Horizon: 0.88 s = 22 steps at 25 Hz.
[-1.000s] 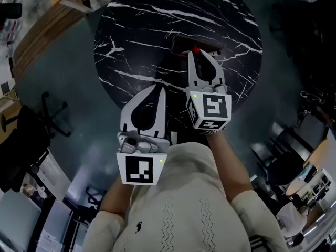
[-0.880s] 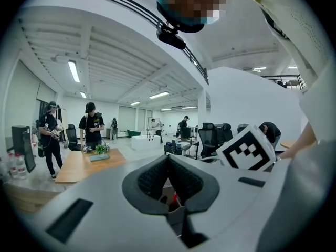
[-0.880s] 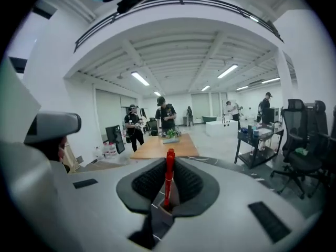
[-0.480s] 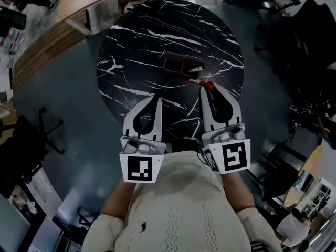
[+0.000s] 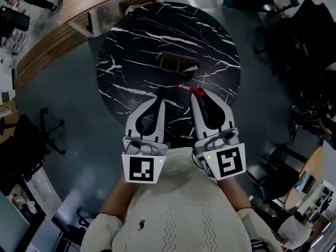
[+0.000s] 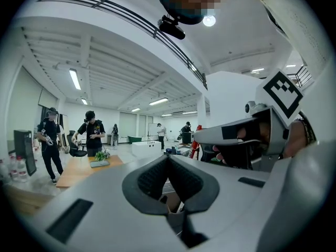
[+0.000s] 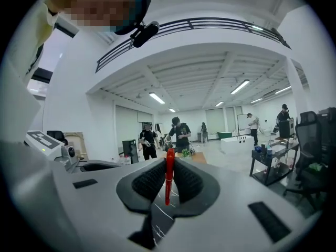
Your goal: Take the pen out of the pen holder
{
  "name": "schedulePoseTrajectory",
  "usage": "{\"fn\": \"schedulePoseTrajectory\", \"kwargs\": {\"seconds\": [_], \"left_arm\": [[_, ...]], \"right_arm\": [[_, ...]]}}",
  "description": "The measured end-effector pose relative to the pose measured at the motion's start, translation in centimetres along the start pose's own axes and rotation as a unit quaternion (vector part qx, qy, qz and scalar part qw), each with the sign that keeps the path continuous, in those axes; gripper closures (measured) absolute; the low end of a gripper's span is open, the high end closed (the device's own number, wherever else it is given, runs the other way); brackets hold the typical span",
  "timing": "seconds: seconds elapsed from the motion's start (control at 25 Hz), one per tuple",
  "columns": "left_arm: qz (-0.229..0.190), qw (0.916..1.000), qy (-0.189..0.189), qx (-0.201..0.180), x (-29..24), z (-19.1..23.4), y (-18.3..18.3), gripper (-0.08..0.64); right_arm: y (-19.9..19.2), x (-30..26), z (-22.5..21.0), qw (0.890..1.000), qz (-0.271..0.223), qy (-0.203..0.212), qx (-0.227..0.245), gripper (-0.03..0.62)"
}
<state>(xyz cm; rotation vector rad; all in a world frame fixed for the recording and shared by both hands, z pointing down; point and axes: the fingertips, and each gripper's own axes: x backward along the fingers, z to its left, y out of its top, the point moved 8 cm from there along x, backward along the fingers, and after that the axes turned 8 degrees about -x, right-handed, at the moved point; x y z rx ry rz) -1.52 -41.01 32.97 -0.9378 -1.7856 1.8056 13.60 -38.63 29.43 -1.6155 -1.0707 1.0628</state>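
Note:
The pen holder [image 5: 177,62] is a dark, low box near the middle of the round black marble table [image 5: 131,46], with a pale pen [image 5: 193,68] still lying in it. My right gripper [image 5: 196,94] is shut on a red pen [image 5: 190,90], which it carries crosswise above the table, nearer to me than the holder. In the right gripper view the red pen [image 7: 169,175] stands upright, pinched between the dark pads [image 7: 190,181]. My left gripper [image 5: 160,100] hovers beside it, shut and empty. Its pads [image 6: 151,178] meet with nothing between them.
A curved wooden bench [image 5: 68,22] borders the table at the upper left. Office chairs [image 5: 50,127] stand on the floor to the left and right. Several people [image 7: 181,135] stand far off in the hall. The right gripper's body [image 6: 247,135] shows in the left gripper view.
My right gripper has drawn back from the pen holder toward me, carrying the red pen, and has come closer to the left gripper. The left gripper has barely moved.

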Motion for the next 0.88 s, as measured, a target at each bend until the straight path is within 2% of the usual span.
{"fn": "schedulePoseTrajectory", "kwargs": {"seconds": [0.12,0.52,0.88], "left_arm": [[-0.001,1.0000,-0.001,0.005,-0.4,-0.5,0.1,0.549],[0.000,0.9998,-0.004,-0.019,-2.0,-0.7,0.7,0.549],[0.008,0.9999,-0.008,-0.012,-3.0,-1.4,0.2,0.549]], "right_arm": [[0.2,0.1,-0.3,1.000,0.004,0.001,0.008,0.531],[-0.1,-0.2,-2.0,1.000,0.010,-0.001,0.000,0.531],[-0.5,-0.8,-3.1,1.000,0.012,-0.003,-0.003,0.531]]}}
